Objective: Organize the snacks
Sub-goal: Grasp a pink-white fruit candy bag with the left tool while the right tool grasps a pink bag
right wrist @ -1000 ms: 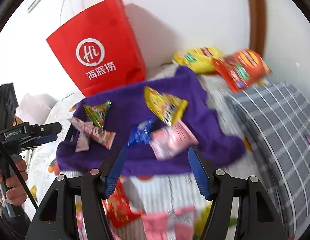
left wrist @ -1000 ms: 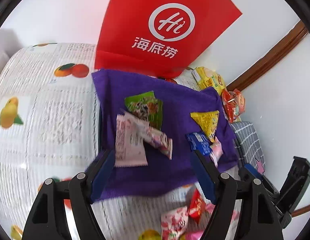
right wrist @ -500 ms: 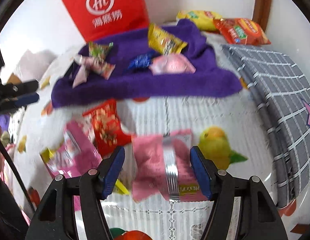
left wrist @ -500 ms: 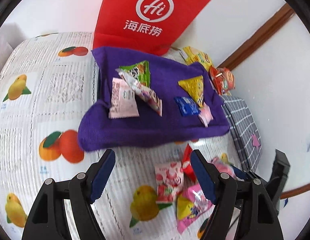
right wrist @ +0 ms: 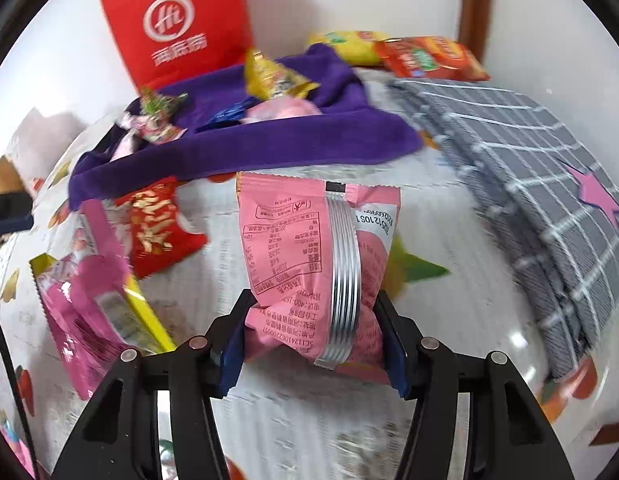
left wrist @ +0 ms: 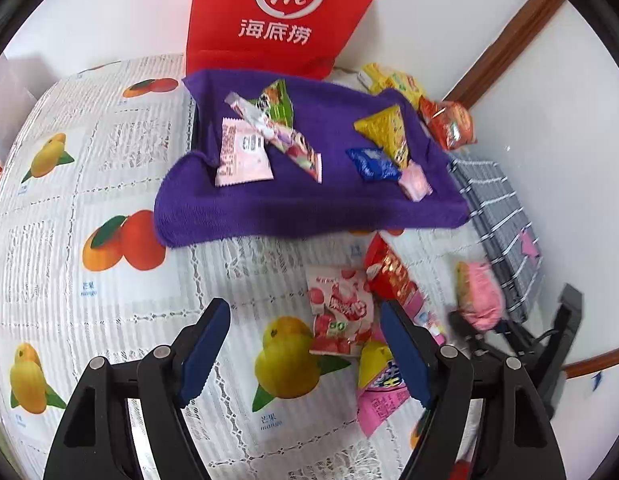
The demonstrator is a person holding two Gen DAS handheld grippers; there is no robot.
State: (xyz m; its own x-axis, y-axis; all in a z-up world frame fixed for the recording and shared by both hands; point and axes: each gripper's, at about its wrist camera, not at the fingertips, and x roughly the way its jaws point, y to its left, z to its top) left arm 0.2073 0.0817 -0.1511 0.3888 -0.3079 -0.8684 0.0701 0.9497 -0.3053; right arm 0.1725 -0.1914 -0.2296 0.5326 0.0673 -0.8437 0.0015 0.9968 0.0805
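My right gripper point(right wrist: 313, 344) is shut on a pink snack packet point(right wrist: 309, 256), held over the fruit-print tablecloth; the packet also shows in the left wrist view point(left wrist: 479, 294). My left gripper point(left wrist: 305, 344) is open and empty above the cloth, left of a loose pile: a strawberry candy bag point(left wrist: 339, 308), a red packet point(left wrist: 389, 268) and a pink-yellow packet point(left wrist: 379, 388). A purple towel point(left wrist: 269, 208) behind holds several snacks: a pale pink packet point(left wrist: 241, 152), a green one point(left wrist: 275, 102), a yellow triangle point(left wrist: 387, 130) and a blue one point(left wrist: 373, 164).
A red paper bag point(left wrist: 281, 16) stands at the wall behind the towel. A yellow bag point(left wrist: 393, 80) and a red bag point(left wrist: 449, 124) lie in the back corner. A folded grey checked cloth point(right wrist: 529, 168) lies to the right.
Both grippers pulled back from the towel toward the loose pile. My right gripper dropped onto the pink packet and closed on it. The left stayed open.
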